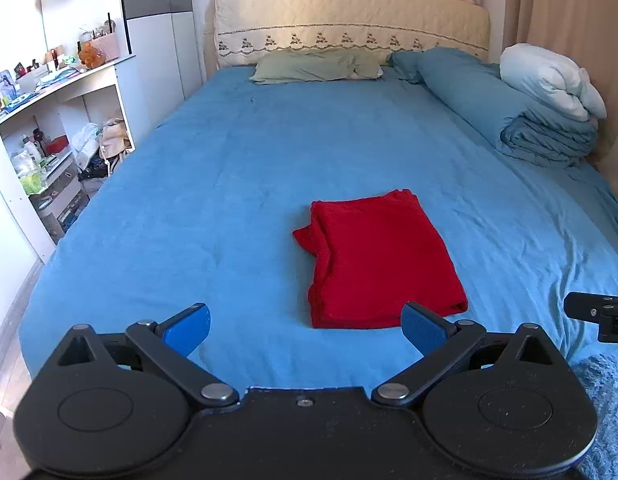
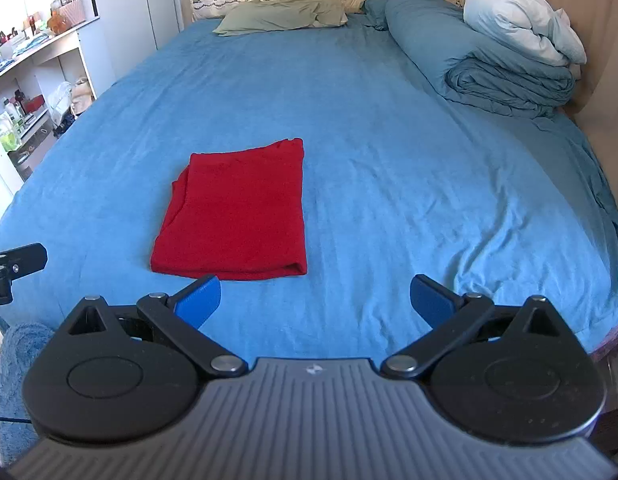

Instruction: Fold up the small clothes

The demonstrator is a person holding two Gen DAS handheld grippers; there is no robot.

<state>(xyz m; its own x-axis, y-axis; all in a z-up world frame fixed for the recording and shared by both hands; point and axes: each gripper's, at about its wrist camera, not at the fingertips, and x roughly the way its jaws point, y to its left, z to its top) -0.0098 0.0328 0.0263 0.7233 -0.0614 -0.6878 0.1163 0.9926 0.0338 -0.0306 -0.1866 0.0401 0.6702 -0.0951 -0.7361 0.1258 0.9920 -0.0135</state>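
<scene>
Both grippers hang over the foot of the bed with nothing in them. The left gripper [image 1: 305,326] has its blue pads spread wide, and the right gripper [image 2: 315,300] is spread just as wide; neither touches any fabric. Just ahead of them lies the red cloth [image 1: 379,258], flat on the blue sheet [image 1: 229,184], nearer the foot than the middle of the bed. Seen from the right wrist, the cloth [image 2: 237,212] sits ahead and to the left, its near edge close to the left-hand pad. It already looks folded: a tidy, roughly rectangular stack with a doubled edge along the near side and layers showing at the left edge, where one corner pokes out a little untidily. My guess is that this piece is done or nearly so, with at most one more fold or a tuck of that loose corner left. A blue fuzzy fabric [image 1: 607,396] shows at the near edge by the grippers; whether that is another garment waiting I cannot tell. Farther off, a rolled duvet [image 1: 521,120] and pillow [image 1: 317,66] lie by the headboard.
</scene>
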